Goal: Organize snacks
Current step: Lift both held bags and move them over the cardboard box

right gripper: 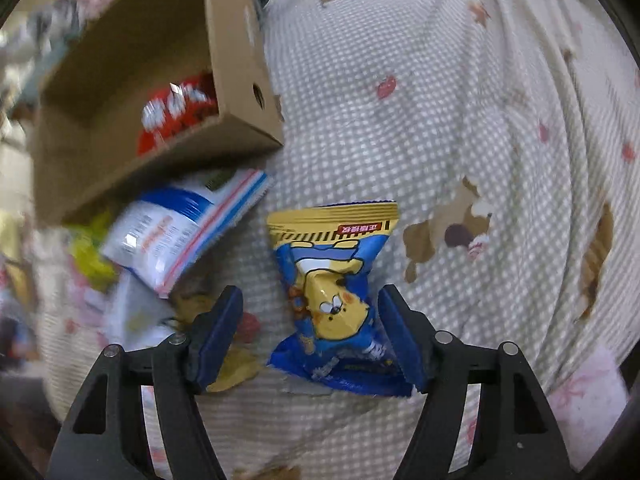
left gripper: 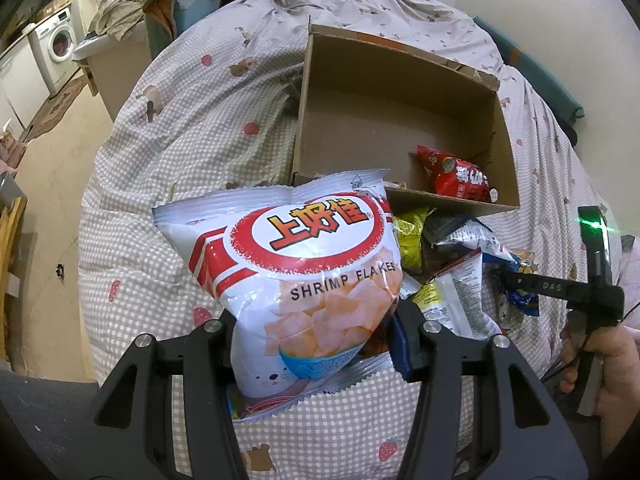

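My left gripper (left gripper: 316,332) is shut on a white and red shrimp flakes bag (left gripper: 304,264), which stands up in front of the cardboard box (left gripper: 360,80). A red snack bag (left gripper: 456,176) lies in the box's near right corner. In the right wrist view my right gripper (right gripper: 310,320) is open, pointing down over a blue and yellow snack bag (right gripper: 332,296) that lies on the bedcover between the blue pads (right gripper: 218,332). The left pad stands clear of it. The box (right gripper: 236,72) with the red bag (right gripper: 176,108) is at the upper left.
Loose snack bags (left gripper: 452,280) are piled in front of the box, among them a white and blue one (right gripper: 172,232). All rest on a checked bedcover (left gripper: 192,128). A hand (left gripper: 608,352) is at the right edge. Floor and a washing machine (left gripper: 60,40) lie left.
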`<state>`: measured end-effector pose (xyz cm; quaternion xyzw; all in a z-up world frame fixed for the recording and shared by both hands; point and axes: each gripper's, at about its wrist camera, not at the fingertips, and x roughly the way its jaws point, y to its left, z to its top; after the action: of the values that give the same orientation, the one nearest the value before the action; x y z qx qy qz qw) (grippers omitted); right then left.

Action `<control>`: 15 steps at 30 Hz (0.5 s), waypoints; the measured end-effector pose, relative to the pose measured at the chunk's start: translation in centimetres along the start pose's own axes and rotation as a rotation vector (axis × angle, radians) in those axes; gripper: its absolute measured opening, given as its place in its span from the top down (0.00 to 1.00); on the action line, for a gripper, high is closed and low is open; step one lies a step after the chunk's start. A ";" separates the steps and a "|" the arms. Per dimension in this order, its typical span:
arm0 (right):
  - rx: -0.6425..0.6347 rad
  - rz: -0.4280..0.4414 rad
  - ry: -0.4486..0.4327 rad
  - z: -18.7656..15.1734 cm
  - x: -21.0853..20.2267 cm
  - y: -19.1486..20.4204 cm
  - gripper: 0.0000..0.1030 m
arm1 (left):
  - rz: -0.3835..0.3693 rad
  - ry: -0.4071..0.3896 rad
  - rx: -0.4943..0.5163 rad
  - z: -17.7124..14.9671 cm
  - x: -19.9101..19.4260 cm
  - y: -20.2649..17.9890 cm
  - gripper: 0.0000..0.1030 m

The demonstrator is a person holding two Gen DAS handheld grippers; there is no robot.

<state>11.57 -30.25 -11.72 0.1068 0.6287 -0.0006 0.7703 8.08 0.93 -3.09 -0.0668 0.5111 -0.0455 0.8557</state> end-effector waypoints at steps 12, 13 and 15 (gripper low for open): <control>0.129 0.153 -0.151 -1.6 -4.8 -3.9 0.70 | 0.018 -0.016 0.003 0.0 -0.3 -0.1 0.52; 0.143 0.173 -0.184 -2.0 -5.7 -4.4 0.70 | 0.021 -0.020 0.004 0.1 -0.5 -0.1 0.52; 0.176 0.229 -0.270 -2.6 -7.9 -5.3 0.71 | 0.020 -0.027 0.001 0.3 -0.8 0.0 0.52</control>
<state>6.70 -36.05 -5.44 0.2435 0.5007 0.0179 0.8305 7.97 1.03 -2.20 -0.0618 0.5001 -0.0360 0.8630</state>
